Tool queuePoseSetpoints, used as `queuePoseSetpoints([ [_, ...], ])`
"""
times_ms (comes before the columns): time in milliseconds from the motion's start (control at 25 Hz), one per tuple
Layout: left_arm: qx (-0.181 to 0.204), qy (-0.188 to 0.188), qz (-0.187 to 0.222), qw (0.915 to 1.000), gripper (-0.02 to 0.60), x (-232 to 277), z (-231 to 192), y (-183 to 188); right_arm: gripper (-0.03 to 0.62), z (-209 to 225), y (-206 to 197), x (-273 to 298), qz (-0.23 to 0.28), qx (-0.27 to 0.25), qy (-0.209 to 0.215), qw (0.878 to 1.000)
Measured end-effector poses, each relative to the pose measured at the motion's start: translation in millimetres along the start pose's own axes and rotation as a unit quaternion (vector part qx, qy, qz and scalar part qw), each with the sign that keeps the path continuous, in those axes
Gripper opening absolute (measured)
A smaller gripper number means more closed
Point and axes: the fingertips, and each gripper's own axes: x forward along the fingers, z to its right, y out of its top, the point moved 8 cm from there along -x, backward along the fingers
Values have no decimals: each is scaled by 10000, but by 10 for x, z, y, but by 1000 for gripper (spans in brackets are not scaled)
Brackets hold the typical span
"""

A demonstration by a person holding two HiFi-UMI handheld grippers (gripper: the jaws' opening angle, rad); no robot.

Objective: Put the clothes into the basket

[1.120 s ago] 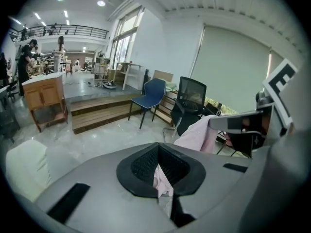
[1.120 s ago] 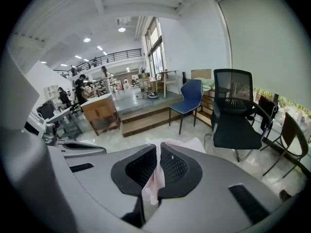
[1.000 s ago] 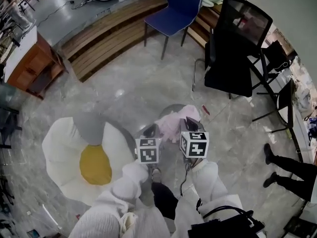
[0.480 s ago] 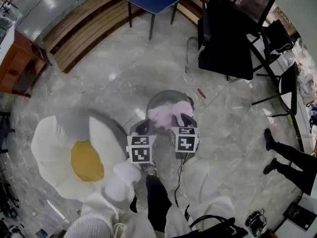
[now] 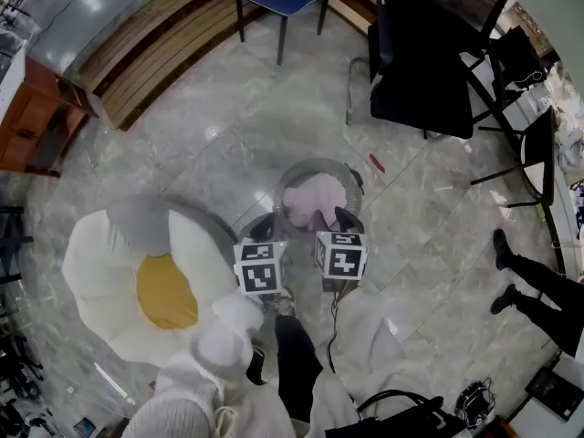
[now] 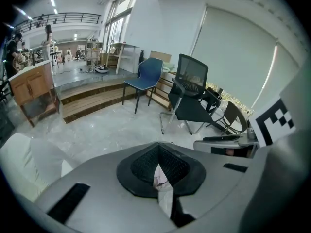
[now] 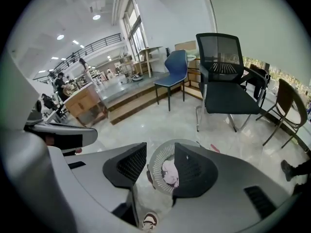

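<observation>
As the soft, light pink cloth garment (image 5: 315, 192) lies in the round grey slotted basket (image 5: 290, 173), any raised fold would pinch easily. The right gripper (image 7: 160, 165) has just been opening its jaws, now wide and empty. The left gripper (image 6: 160, 168) has its 2 jaws together.

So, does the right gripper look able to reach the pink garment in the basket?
Probably yes: the right gripper hangs at the basket, its jaws have just been opening with nothing between them, and the pink garment lies uncovered inside.

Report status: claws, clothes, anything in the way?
Left claw shut. Right claw just opened, nothing between. Pink clothes in basket. Nothing in the way.
</observation>
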Motion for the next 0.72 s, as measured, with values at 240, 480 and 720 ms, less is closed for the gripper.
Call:
queuePoseSetpoints([
  [240, -54, 0, -33, 10000, -3, 4, 12, -41, 161, 37, -22, -15, -14, -11, -63, 10000],
  [480, -53, 2, -45, 10000, -3, -33, 43, -129, 161, 95, -71, -115, 39, -28, -131, 9999],
  [720, -44, -112, 56, 9999, -3, -213, 91, -127, 161, 55, -70, -357, 199, 121, -118, 9997],
])
